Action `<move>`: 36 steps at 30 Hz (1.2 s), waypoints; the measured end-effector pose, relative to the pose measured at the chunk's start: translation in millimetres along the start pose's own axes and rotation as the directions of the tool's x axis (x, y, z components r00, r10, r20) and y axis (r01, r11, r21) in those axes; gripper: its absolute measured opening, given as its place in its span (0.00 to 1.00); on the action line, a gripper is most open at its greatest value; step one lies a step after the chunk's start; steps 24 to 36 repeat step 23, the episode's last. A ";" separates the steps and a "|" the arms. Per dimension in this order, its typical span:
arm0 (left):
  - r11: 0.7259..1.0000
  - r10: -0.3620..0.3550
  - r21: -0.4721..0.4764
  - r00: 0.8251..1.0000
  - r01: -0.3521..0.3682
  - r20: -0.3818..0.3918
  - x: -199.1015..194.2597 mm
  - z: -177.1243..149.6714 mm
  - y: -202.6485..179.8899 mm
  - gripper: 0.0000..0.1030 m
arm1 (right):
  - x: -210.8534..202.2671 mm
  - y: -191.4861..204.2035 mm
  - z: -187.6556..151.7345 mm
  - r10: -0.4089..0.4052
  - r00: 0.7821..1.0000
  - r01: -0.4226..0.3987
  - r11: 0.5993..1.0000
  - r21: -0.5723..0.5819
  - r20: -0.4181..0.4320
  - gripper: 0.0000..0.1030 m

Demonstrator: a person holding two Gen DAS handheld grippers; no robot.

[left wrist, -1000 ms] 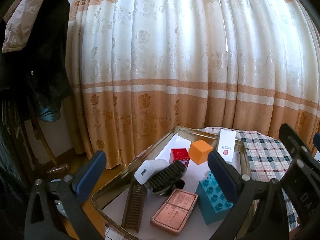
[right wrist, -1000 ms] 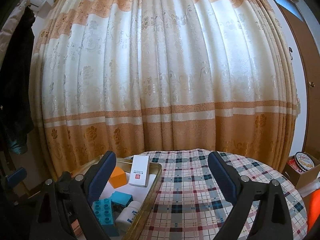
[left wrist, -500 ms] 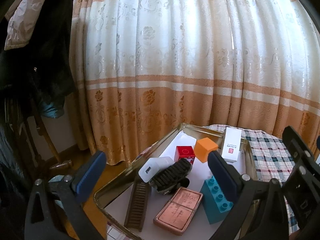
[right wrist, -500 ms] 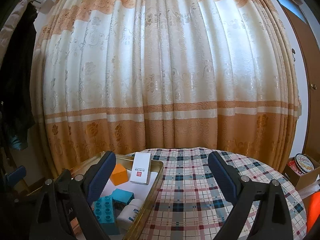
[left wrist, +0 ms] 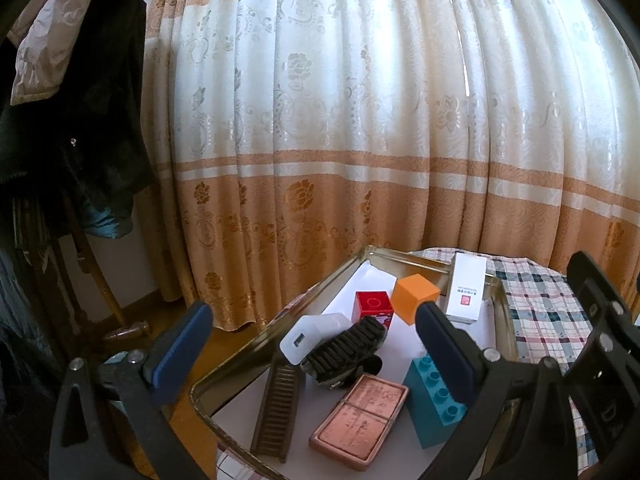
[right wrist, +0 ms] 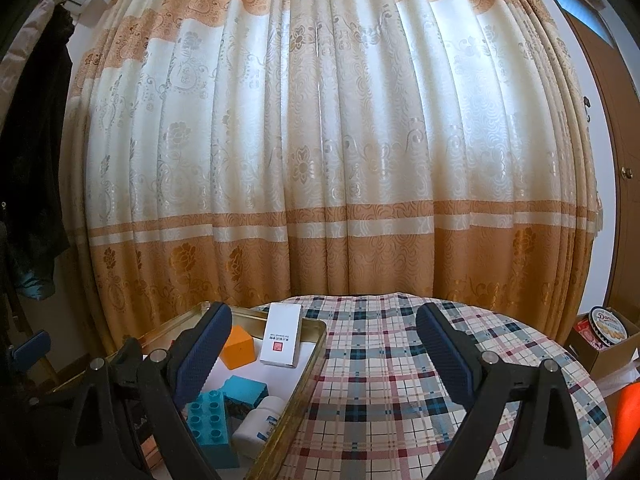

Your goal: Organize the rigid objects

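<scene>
A: What kind of surface (right wrist: 400, 380) is this?

B: It is round, with a checked cloth in red, blue and cream. A metal tray (left wrist: 224, 368) stands at its left edge. Behind it a cream and orange curtain (right wrist: 320, 160) covers the whole wall.

A: And what lies in the tray?

B: An orange cube (left wrist: 414, 298), a red box (left wrist: 373, 305), a white box (left wrist: 466, 288) leaning on the far rim, a blue brick (left wrist: 434, 398), a black brush (left wrist: 344, 354), a pink tin (left wrist: 360, 420) and a brown comb (left wrist: 278, 408).

A: The grippers?

B: The left gripper (left wrist: 312, 354) is wide open above the tray and holds nothing. The right gripper (right wrist: 322, 354) is wide open too, empty, over the cloth just beside the tray.

A: The room?

B: Dark coats (left wrist: 80, 100) hang at the left. A wooden door (right wrist: 616, 120) is at the right, with a cookie tin (right wrist: 607, 320) in a carton below it.
</scene>
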State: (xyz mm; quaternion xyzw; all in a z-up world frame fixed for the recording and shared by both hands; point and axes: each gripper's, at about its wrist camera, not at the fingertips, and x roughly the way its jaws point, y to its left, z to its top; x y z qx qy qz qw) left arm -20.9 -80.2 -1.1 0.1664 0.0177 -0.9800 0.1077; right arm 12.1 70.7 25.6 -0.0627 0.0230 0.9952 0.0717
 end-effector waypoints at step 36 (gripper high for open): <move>1.000 -0.006 0.015 1.000 0.006 0.009 -1.3 0.6 -3.3 1.00 | 0.7 0.3 0.2 -0.004 1.000 0.004 1.000 0.002 -0.019 0.92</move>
